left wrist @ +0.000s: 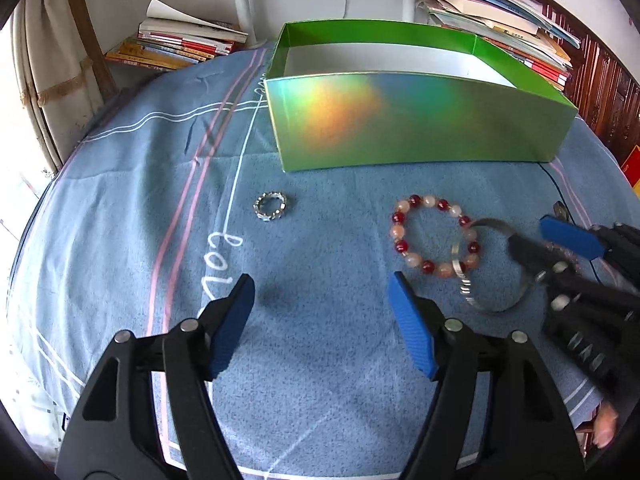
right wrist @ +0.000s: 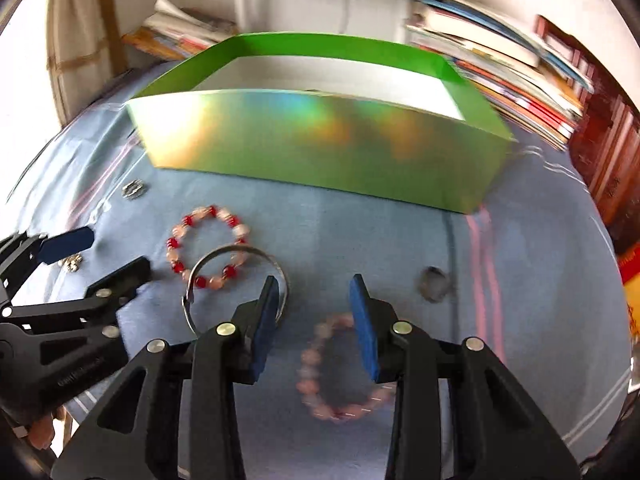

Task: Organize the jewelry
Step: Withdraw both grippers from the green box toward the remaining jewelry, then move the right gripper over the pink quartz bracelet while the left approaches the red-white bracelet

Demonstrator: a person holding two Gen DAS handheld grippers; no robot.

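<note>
The left gripper (left wrist: 322, 290) stands wide with only blue cloth between its fingers, and the right gripper (right wrist: 314, 294) is part open, gripping nothing, a blurred pink bead bracelet (right wrist: 340, 372) below its gap. Beyond the fingers a red-and-peach bead bracelet (left wrist: 434, 236) overlaps a thin silver bangle (left wrist: 476, 288), with a small silver ring (left wrist: 271, 206) off to the left. Farthest stands the open shiny green cardboard box (left wrist: 400, 120).

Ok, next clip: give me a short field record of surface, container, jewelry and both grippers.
surface: blue cloth
container: green box, open, nothing seen inside
jewelry: red-and-pink bead bracelet overlapping silver bangle; small silver ring; pale pink bead bracelet
left gripper: open, nothing between pads
right gripper: open over the pale pink bracelet
</note>
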